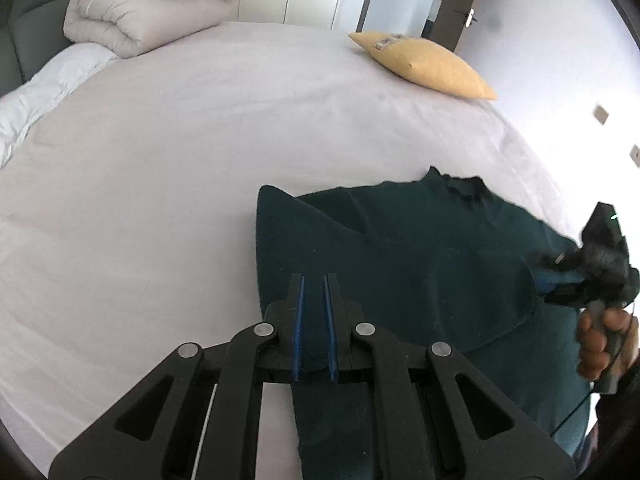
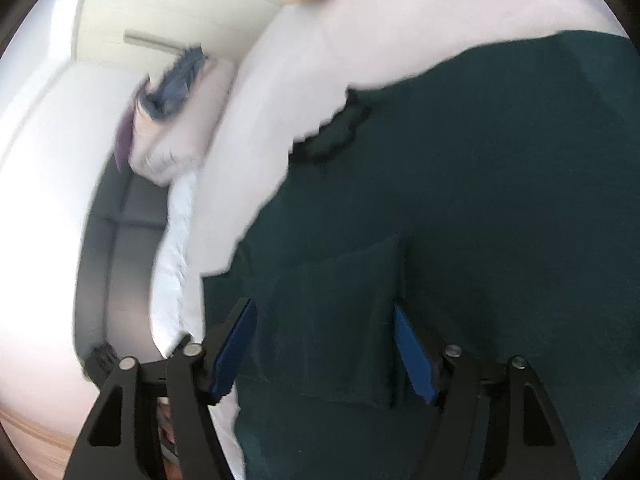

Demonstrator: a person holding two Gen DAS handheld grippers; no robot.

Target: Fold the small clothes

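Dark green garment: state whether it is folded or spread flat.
Partly folded. The dark green garment has its left sleeve laid over the body; the left gripper pinches a fold; the right gripper hangs open over it.

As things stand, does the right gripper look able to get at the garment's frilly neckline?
Probably yes. The right gripper is open over the dark green garment, and only flat cloth lies between it and the frilly neckline. The left gripper grips cloth elsewhere.
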